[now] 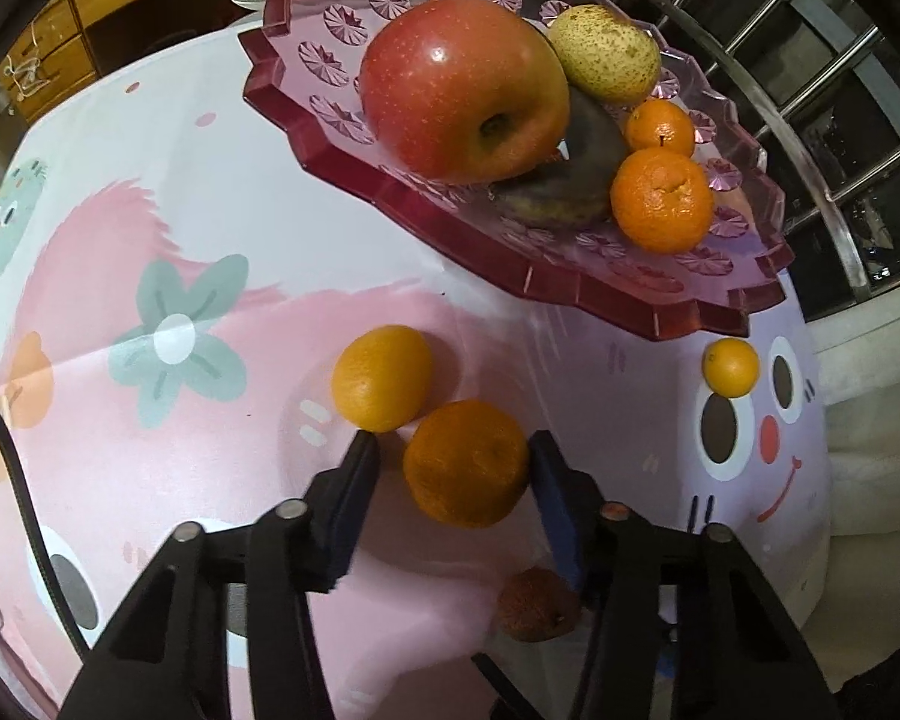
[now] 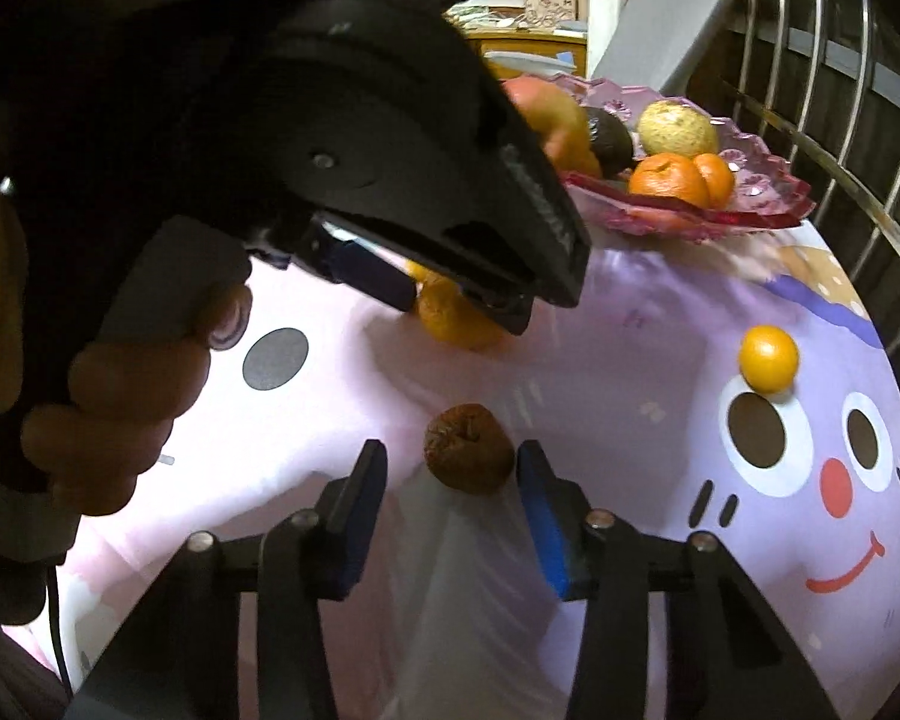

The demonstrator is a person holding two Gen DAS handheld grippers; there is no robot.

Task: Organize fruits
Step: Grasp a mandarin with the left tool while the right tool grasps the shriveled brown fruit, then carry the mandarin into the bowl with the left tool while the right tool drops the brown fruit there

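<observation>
So the left tool is wide open with a mandarin sitting right between its pads, one pad maybe grazing it, not squeezed yet. A second mandarin is just ahead and left of that tool, and the pink tray with the apple is further ahead. The right tool is open too, with a wrinkled brown fruit between its tips on the bench. I'd guess the mandarin is light, soft-skinned and rolls easily, so grip across its widest middle, gently. The brown one looks shrivelled, probably squishy.
</observation>
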